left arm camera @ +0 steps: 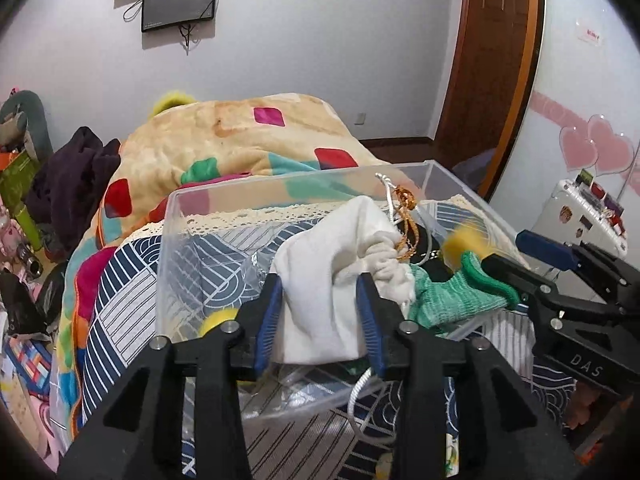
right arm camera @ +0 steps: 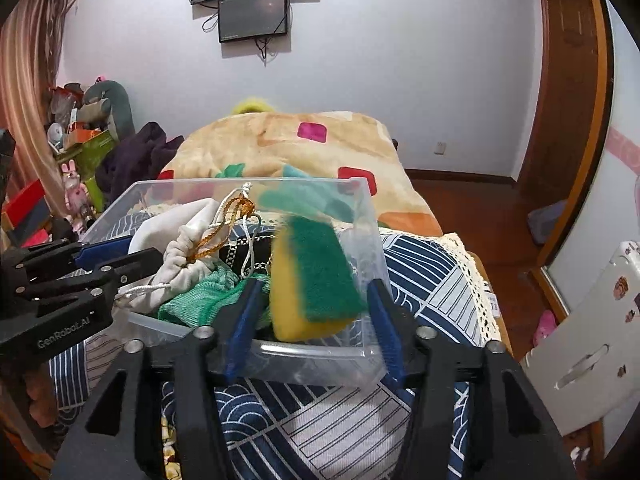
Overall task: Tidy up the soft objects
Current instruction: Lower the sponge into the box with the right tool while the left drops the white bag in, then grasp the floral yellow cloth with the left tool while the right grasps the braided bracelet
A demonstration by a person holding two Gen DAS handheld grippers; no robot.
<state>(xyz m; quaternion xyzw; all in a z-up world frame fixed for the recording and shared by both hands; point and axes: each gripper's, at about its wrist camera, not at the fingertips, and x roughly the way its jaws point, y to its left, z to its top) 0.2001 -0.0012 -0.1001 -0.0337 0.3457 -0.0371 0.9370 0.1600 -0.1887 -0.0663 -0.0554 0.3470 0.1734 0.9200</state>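
Left gripper (left arm camera: 320,300), lower centre of left view: jaws half closed on white drawstring pouch (left arm camera: 340,264), held over clear bin (left arm camera: 168,240), likely for dropping in. Green knit cloth (left arm camera: 444,296) already inside.

Right gripper (right arm camera: 310,308), lower centre of right view: jaws wide; blurred yellow-green sponge (right arm camera: 314,284) between them, grip unclear, probably released into bin.

A white drawstring pouch (left arm camera: 340,280), a green knit cloth (left arm camera: 448,296) and a tilted yellow-green sponge (right arm camera: 316,280) are seen in the clear bin (right arm camera: 360,216).
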